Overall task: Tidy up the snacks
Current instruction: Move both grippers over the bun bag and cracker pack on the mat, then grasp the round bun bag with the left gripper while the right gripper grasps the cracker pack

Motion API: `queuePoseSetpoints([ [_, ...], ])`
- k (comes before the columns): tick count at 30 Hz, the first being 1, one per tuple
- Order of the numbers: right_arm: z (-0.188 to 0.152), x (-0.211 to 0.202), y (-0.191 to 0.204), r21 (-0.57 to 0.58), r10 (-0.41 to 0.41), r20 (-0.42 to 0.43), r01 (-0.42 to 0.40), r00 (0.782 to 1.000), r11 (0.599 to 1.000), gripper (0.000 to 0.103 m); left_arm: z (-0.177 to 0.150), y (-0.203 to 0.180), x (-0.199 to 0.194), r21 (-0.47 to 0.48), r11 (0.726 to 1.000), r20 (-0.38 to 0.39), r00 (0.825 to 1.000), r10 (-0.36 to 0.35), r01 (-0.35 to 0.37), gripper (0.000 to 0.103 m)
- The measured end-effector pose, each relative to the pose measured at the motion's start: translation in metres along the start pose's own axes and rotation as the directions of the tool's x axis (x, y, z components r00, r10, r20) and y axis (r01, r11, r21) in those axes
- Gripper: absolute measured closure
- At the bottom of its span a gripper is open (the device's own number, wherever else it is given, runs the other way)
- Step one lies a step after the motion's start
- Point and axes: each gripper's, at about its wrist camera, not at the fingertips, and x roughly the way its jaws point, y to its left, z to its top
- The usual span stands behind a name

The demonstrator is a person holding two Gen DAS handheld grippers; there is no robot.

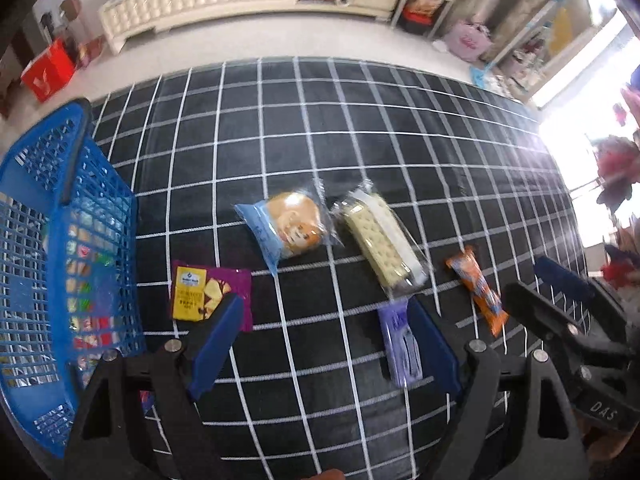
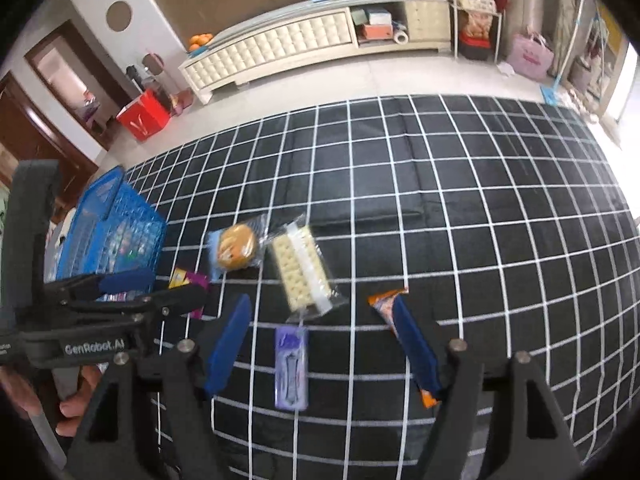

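Several wrapped snacks lie on a black cloth with a white grid [image 1: 360, 120]. They include a round bun in a blue wrapper [image 1: 292, 224], a cracker pack [image 1: 380, 240], an orange bar [image 1: 476, 292], a purple packet [image 1: 400, 344] and a yellow-and-purple packet [image 1: 208, 296]. My left gripper [image 1: 324, 302] hovers open over bare cloth, between the yellow-and-purple packet and the purple one. My right gripper [image 2: 322, 300] is open above the purple packet [image 2: 292, 364]. Its right finger [image 2: 416, 344] covers part of the orange bar [image 2: 384, 304]. The bun [image 2: 238, 248] and crackers [image 2: 302, 272] lie beyond.
A blue mesh basket [image 1: 60, 240] holding several snacks stands at the cloth's left edge and also shows in the right wrist view as a blue basket [image 2: 112, 236]. A hand [image 2: 76, 400] holds the left gripper. Beyond the cloth are pale floor, a cream cabinet [image 2: 280, 48] and a red bag [image 2: 144, 116].
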Motion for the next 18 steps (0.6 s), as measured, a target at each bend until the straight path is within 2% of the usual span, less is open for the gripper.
queuePoseSetpoints([
  [3, 0.008, 0.015, -0.007, 0.021, 0.005, -0.011, -0.005, 1.000, 1.000, 0.026, 0.016, 0.006, 0.020, -0.028, 0.999, -0.043, 0.999, 0.019, -0.020, 0.021],
  [9, 0.017, 0.040, -0.015, 0.017, 0.012, -0.046, -0.012, 0.999, 1.000, 0.026, 0.034, 0.011, 0.049, -0.043, 0.998, -0.056, 0.998, 0.042, -0.044, 0.021],
  [14, 0.020, 0.045, -0.022, 0.016, 0.017, -0.046, -0.016, 0.999, 1.000, 0.026, 0.043, 0.014, 0.075, -0.045, 0.994, -0.082, 0.992, 0.093, -0.097, 0.021],
  [18, 0.019, 0.041, -0.031, 0.021, 0.020, -0.030, -0.019, 0.999, 1.000, 0.026, 0.047, 0.015, 0.086, -0.052, 0.993, -0.106, 0.989, 0.101, -0.107, 0.021],
])
